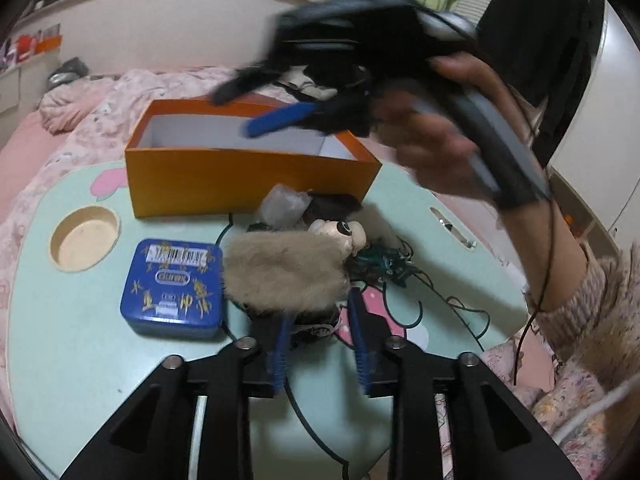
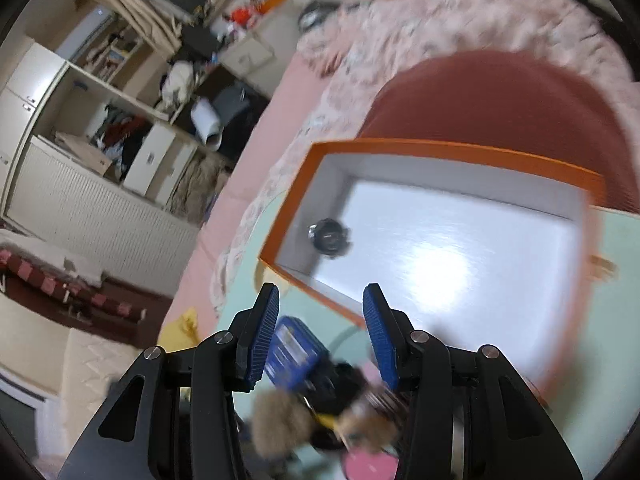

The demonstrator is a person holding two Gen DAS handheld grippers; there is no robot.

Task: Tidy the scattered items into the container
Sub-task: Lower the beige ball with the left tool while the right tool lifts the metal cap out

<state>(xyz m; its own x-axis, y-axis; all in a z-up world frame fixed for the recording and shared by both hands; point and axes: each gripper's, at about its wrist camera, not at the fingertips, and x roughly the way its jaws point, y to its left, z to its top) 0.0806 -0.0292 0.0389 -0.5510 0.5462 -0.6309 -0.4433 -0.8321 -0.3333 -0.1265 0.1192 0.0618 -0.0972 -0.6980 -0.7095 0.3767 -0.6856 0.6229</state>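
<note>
An open orange box [image 1: 248,176] with a white inside stands at the back of a mint lap table [image 1: 80,340]. My left gripper [image 1: 320,344] is open, its blue pads either side of the near end of a beige furry toy [image 1: 284,276]. A blue tin [image 1: 174,288] lies left of the toy. My right gripper [image 1: 280,114] hovers over the box, blurred; in the right wrist view it [image 2: 320,332] is open and empty above the box [image 2: 440,152]. A small dark round object [image 2: 329,233] lies in the box's corner.
A crumpled clear wrapper [image 1: 284,204], a dark item and a tangle of green cord [image 1: 380,260] lie behind and right of the toy. The table has a round cup recess [image 1: 84,238]. Pink bedding [image 1: 80,120] surrounds the table. Shelves [image 2: 120,100] stand beyond.
</note>
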